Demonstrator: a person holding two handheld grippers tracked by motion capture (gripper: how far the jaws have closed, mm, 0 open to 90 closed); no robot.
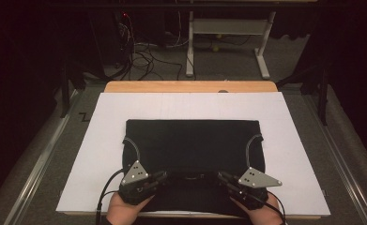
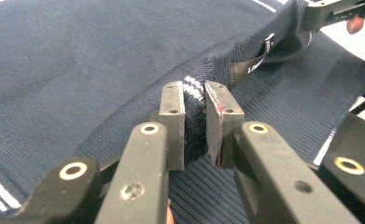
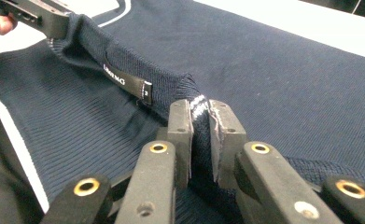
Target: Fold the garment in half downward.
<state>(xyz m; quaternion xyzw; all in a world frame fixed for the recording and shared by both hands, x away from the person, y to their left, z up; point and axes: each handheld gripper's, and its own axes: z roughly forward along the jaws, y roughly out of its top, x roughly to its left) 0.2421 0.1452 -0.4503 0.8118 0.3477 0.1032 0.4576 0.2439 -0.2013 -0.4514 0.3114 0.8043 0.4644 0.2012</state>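
My left gripper [image 2: 195,126] & right gripper [image 3: 200,135] each pinch the navy sweater [image 1: 190,140] at its neckband, 6 o'clock on the white board [image 1: 78,154]. Risk, imo: uneven pull skews the fold, or the rib knit slips out.

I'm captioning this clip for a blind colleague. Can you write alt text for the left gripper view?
The left gripper pinches the ribbed collar of a navy sweater, white stripes showing between its pads. A black neck label sits further along the collar.
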